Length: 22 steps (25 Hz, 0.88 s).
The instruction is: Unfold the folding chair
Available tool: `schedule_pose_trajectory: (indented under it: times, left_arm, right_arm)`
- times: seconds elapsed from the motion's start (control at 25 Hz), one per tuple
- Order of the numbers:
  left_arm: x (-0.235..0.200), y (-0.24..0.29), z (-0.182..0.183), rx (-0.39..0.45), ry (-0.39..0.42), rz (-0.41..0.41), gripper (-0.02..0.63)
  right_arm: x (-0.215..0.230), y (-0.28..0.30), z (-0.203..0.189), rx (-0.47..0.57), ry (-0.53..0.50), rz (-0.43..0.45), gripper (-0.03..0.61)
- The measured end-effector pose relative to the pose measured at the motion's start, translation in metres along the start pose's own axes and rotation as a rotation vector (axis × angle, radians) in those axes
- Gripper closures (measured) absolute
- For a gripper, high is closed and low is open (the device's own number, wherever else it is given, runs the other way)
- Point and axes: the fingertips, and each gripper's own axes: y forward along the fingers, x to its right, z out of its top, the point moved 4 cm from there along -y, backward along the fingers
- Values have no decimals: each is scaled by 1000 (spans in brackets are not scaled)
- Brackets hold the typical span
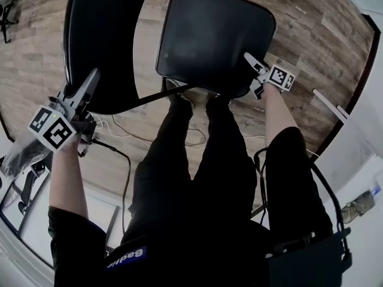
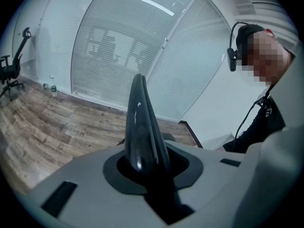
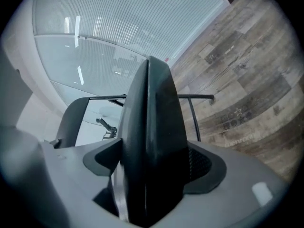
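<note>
Chair edges inside left gripper, right gripper.

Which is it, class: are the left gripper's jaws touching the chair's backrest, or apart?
Touching. The left gripper view shows the left gripper with its jaws clamping the backrest edge from both sides.

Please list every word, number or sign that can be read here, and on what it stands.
Print on the person's dark clothing: upside down, too blurred to read.
Faint print on the floor planks: too blurred to read.
Marker cubes: black-and-white squares, no letters.
</note>
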Motion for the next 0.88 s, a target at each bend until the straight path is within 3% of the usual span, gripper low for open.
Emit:
schedule_pose_trajectory:
  times: [0.28, 0.52, 0.88]
  left_arm:
    - [6, -9, 5, -41, 27, 55, 502]
    - [8, -18, 14, -61, 45, 92, 471]
    - [14, -55, 24, -77, 23, 172, 456]
  right_arm:
    - [-19, -50, 12, 41, -84, -233, 193]
    - [-72, -108, 28, 74, -122, -262, 195]
    - [-180, -168, -9, 28, -160, -239, 195]
